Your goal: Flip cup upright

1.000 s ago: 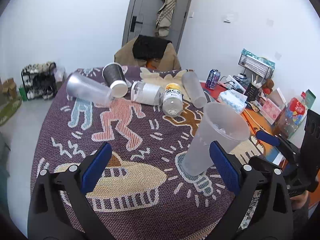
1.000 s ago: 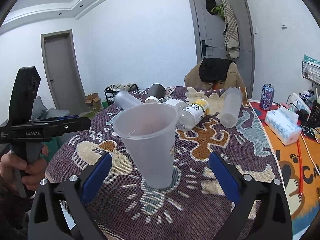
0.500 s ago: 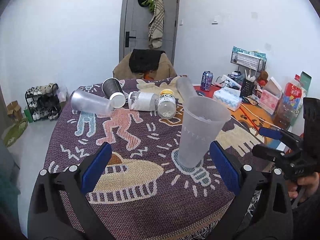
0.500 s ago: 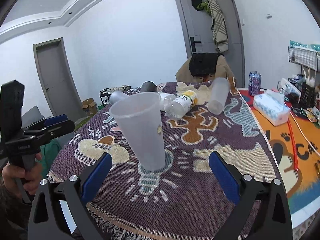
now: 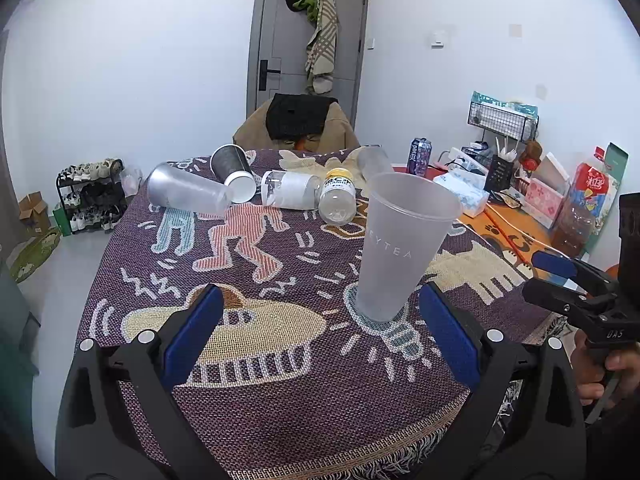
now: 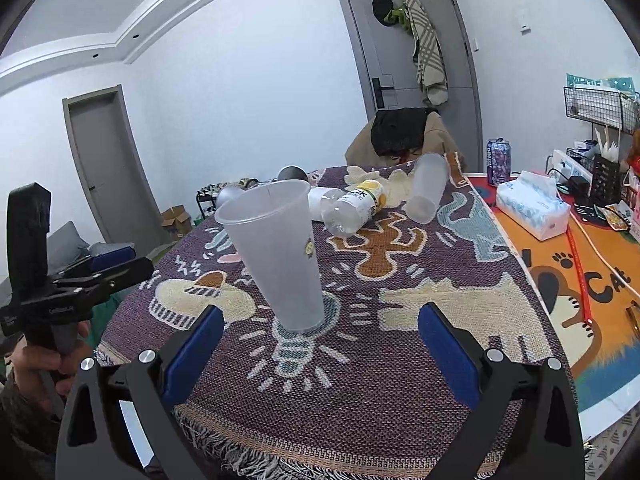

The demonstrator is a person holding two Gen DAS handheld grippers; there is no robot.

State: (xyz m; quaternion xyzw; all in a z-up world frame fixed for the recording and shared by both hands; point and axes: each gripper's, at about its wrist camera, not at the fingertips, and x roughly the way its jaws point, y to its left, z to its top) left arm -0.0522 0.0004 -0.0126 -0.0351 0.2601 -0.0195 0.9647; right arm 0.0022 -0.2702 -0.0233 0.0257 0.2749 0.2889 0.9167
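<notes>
A frosted clear plastic cup [image 5: 400,248] stands upright, mouth up, on the patterned purple cloth [image 5: 280,380] near the table's front edge; it also shows in the right wrist view [image 6: 280,260]. My left gripper [image 5: 320,332] is open and empty, just in front of the cup and apart from it. My right gripper [image 6: 320,344] is open and empty, also short of the cup. Each gripper shows at the edge of the other's view: the right one [image 5: 576,284], the left one [image 6: 100,272].
Several cups and bottles lie on their sides at the far end: a frosted cup [image 5: 184,192], a dark cup [image 5: 234,170], a clear bottle [image 5: 290,194], a yellow-capped bottle [image 5: 338,200], another frosted cup [image 6: 426,192]. A tissue pack [image 6: 532,210], soda can [image 6: 498,160] and clutter sit right.
Both grippers have drawn back from the cup and dropped lower. The cup stands upright in the same spot on the cloth.
</notes>
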